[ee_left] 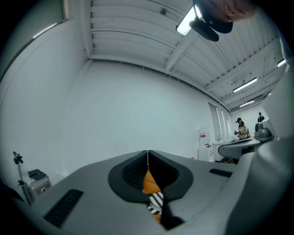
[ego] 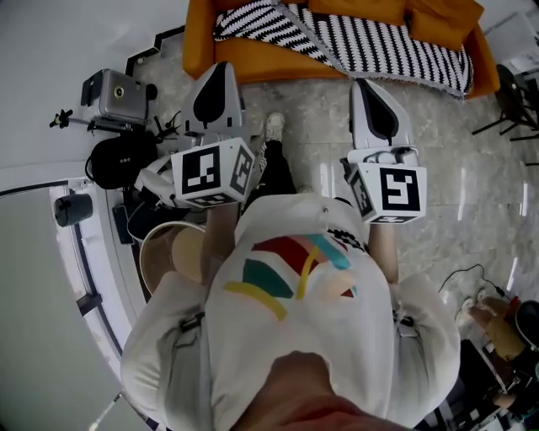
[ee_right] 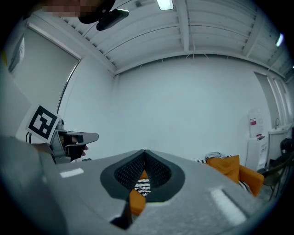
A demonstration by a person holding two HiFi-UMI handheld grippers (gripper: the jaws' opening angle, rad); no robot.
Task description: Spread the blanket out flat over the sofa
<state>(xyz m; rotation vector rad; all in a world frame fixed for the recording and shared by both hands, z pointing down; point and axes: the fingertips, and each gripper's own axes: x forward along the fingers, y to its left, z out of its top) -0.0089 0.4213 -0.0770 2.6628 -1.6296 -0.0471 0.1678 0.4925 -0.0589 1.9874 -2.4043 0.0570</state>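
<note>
- Nearest me: both marker cubes, the left one and the right one, side by side at chest level above my white shirt.
- Left tool: pointing level at the sofa. In the left gripper view its jaws meet in a thin line with nothing between them, so it is closed and empty.
- Right tool: level and parallel to the left, well apart from it. In the right gripper view the jaws are pressed together with nothing clamped.
- Between the tools, one shoe on the pale marbled floor.
- Off my left side on the floor: a grey camera on a stand, with dark gear beside it.
- Sofa: orange, straight ahead against a plain wall, with orange cushions along its back.
- Blanket: black-and-white striped, lying on the sofa seat. It is bunched and creased toward the left end, flatter toward the right end, where it hangs over the front edge. The seat's front-left corner is bare orange. Neither tool touches the blanket.
</note>
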